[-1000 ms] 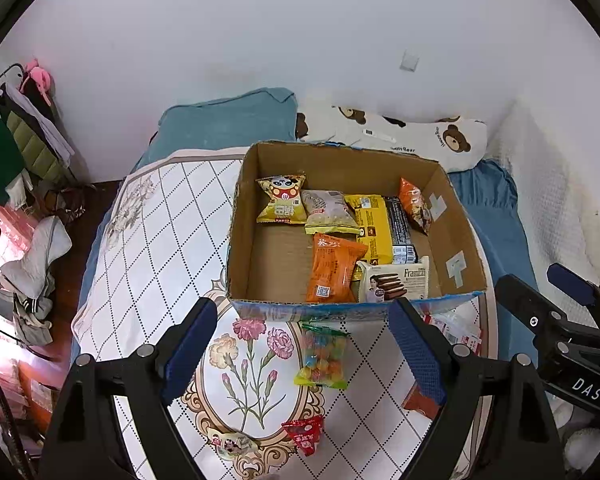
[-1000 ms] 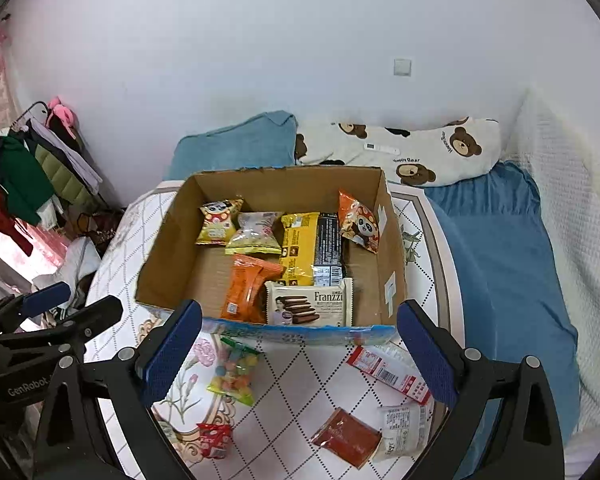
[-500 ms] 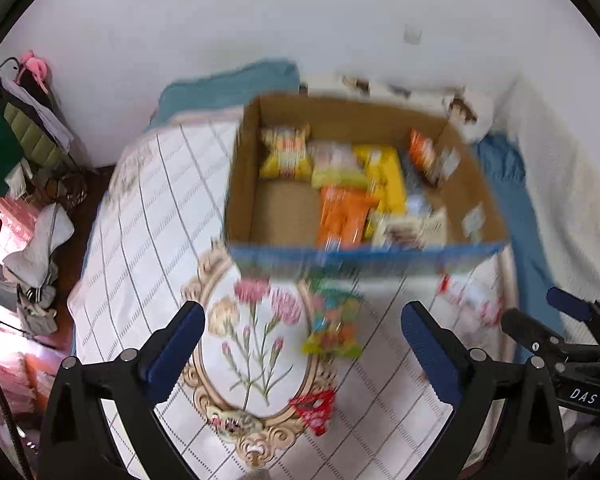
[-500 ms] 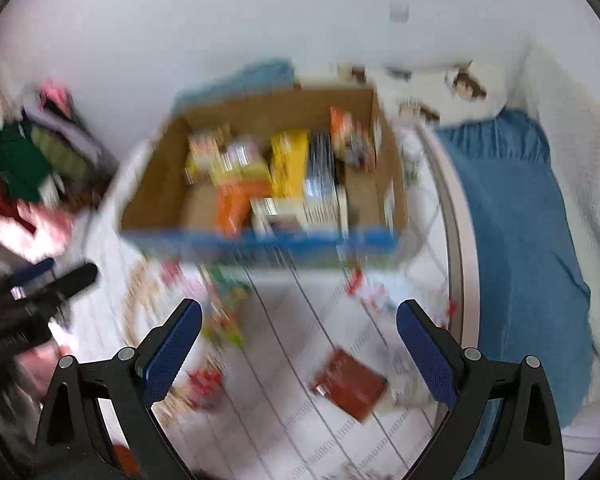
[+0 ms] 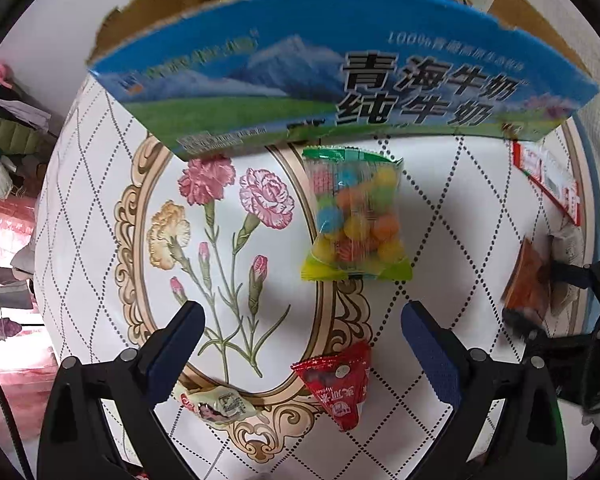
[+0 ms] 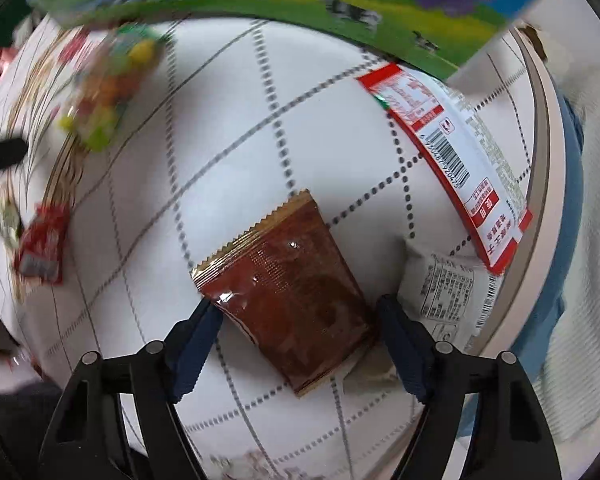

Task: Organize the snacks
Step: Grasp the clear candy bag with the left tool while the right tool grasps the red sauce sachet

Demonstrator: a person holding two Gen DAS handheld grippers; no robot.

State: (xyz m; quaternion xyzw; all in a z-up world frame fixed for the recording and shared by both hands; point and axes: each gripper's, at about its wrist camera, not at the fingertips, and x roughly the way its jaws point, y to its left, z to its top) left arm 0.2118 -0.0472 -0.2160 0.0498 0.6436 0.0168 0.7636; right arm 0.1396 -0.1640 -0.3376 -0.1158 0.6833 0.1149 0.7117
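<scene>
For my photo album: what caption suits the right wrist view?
Right tool closing around a brown snack packet on the patterned tablecloth.

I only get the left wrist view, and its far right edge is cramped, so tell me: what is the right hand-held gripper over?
Observer: A brown snack packet lies flat on the table between the fingers of the right hand-held gripper, whose jaws have just been closing.
Operator: Is it gripped already?
Observer: I cannot tell. Both pads sit right at the packet's edges.
Operator: Is anything crowding it?
Observer: A white packet with a barcode lies close beside it, next to the finger on the picture's right.
</scene>
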